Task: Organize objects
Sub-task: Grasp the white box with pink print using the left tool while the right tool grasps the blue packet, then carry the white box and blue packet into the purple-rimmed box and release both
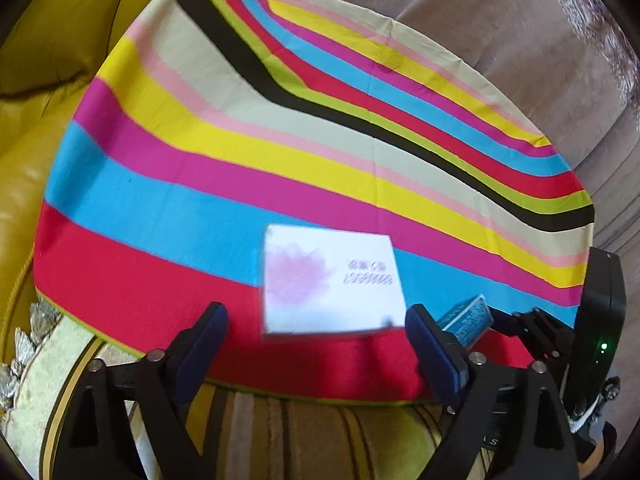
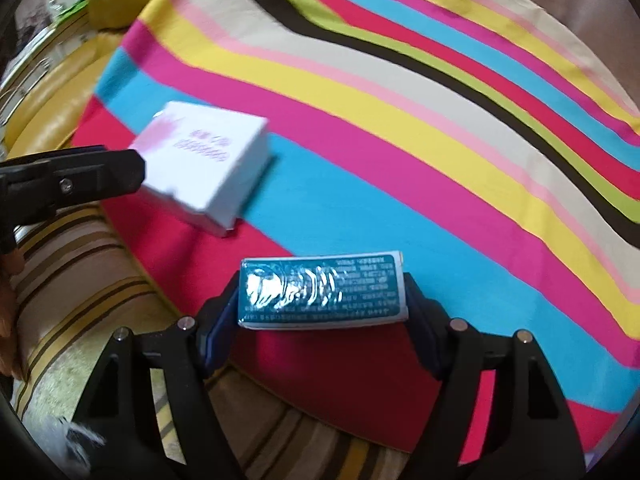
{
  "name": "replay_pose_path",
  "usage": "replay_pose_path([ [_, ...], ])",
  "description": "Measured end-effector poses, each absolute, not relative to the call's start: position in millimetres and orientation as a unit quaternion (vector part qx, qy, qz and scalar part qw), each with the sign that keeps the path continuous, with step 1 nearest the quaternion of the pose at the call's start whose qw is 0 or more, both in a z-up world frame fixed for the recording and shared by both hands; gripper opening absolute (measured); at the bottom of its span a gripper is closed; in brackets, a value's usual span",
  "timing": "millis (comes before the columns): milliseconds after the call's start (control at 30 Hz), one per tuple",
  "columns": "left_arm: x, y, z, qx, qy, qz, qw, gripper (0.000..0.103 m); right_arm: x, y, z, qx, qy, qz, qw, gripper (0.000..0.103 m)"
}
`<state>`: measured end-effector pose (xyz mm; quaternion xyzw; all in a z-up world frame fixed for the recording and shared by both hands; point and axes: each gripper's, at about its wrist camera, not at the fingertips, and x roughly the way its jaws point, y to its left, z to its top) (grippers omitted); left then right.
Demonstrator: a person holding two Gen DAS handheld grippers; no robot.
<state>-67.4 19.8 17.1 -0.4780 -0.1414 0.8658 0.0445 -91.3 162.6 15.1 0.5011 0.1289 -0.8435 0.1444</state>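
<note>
I hold my right gripper [image 2: 322, 300] low over the near edge of the striped cloth [image 2: 400, 140], its fingers pointing forward and slightly down. Its two pads are closed against the short ends of a teal box [image 2: 320, 292], which sits crosswise between them with its shiny printed face up, above the red stripe.

My left gripper [image 1: 316, 336] is beside it on the left, also angled down toward the cloth from the near edge. Its jaws stand wide apart and grip nothing. The white box [image 1: 330, 280], with a pink blot and dark print on top, lies just ahead of those open fingers, on the red and blue stripes; from the right wrist view, one left finger [image 2: 100, 176] sits close to the box's near corner, but I cannot tell whether it touches.

The two boxes are near each other, not touching. A yellow leather cushion [image 1: 36, 128] lies left of the cloth.
</note>
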Motion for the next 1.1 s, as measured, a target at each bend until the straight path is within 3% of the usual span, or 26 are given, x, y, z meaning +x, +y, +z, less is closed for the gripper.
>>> replay_pose_path([
  [367, -95, 51, 4, -0.501, -0.094, 0.860, 0.000, 0.094, -89, 209, 21, 0.502, 0.044, -0.863, 0.045, 0.076],
  [667, -101, 60, -5, -0.512, -0.056, 0.857, -0.016, 0.092, -81, 223, 26, 0.497, 0.000, -0.867, 0.023, 0.076],
  [1100, -78, 100, 20, -0.477, -0.041, 0.877, 0.045, 0.092, -60, 250, 37, 0.485, -0.038, -0.874, -0.009, 0.076],
])
